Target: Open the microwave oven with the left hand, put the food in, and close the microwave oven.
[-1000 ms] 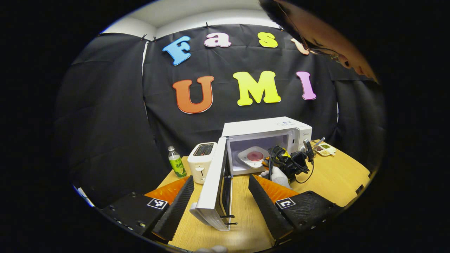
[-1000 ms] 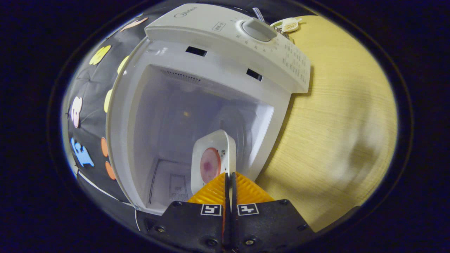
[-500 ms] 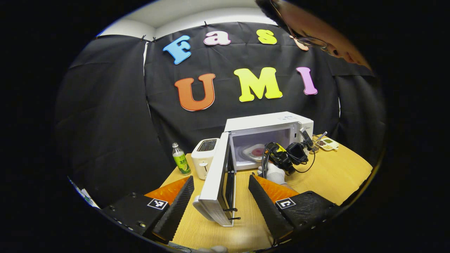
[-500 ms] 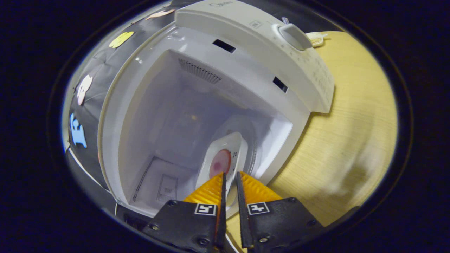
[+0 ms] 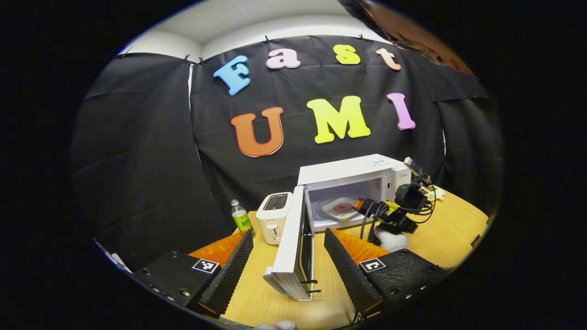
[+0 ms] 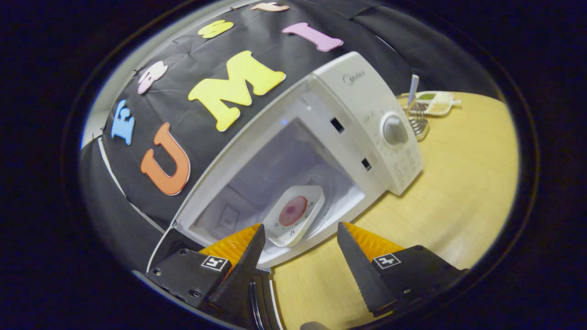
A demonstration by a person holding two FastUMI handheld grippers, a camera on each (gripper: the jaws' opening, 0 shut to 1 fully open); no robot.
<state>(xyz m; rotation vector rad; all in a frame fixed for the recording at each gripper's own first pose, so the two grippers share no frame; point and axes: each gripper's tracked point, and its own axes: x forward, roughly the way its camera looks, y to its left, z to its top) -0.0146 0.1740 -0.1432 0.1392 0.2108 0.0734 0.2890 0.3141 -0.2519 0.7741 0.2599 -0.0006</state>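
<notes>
The white microwave (image 5: 353, 172) stands at the back of the wooden table with its door (image 5: 293, 250) swung wide open toward me. A white square plate of pink food (image 5: 341, 208) lies on the turntable inside. My left gripper (image 5: 289, 233) is open, its fingers on either side of the door's free edge without touching it. In the right gripper view the plate (image 6: 293, 213) rests in the cavity of the microwave (image 6: 367, 114). My right gripper (image 6: 301, 226) is open just outside the cavity mouth, holding nothing. The right gripper (image 5: 390, 213) also shows in a white-gloved hand (image 5: 390, 239) in front of the oven.
A white toaster (image 5: 274, 215) and a green bottle (image 5: 240, 219) stand left of the door. A divided dish of seeds (image 6: 431, 103) and a metal utensil (image 6: 416, 121) lie right of the microwave. Bare tabletop (image 6: 458, 183) stretches to the right.
My right gripper opened, let go of the plate inside the microwave and drew back out of the cavity. The left gripper stayed open by the door.
</notes>
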